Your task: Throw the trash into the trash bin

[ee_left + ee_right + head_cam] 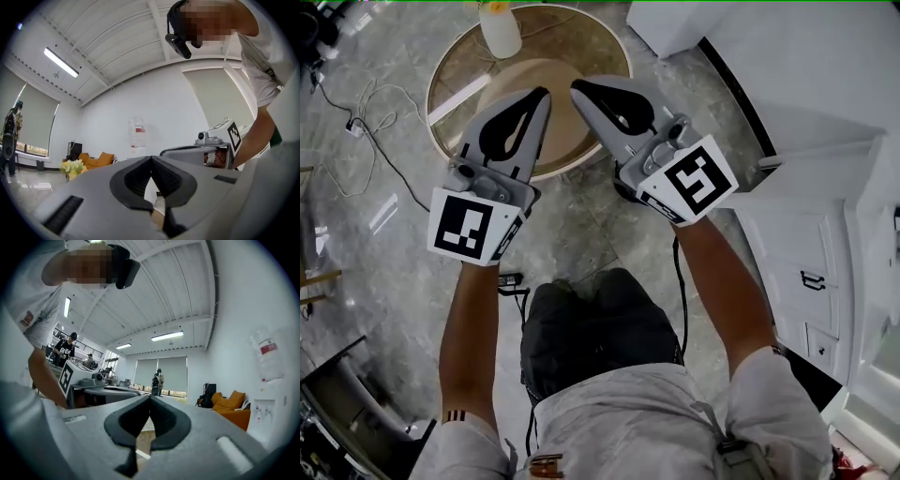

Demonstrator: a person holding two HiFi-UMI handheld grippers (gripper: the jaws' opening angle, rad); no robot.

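Observation:
No trash and no trash bin show in any view. In the head view both grippers are held up side by side over the near edge of a round table (609, 58). My left gripper (546, 92) has its jaws closed tip to tip with nothing between them. My right gripper (575, 86) is also shut and empty, its tip close to the left one's. The left gripper view looks level across the room over its shut jaws (151, 158), with the right gripper (201, 150) beside it. The right gripper view shows its shut jaws (150, 397) and the left gripper (101, 389).
A white vase of yellow flowers (499, 28) stands at the table's far edge. Cables (366, 117) trail over the grey floor at the left. White cabinets (820, 281) line the right side. An orange sofa (232, 404) and standing people (158, 380) are far off.

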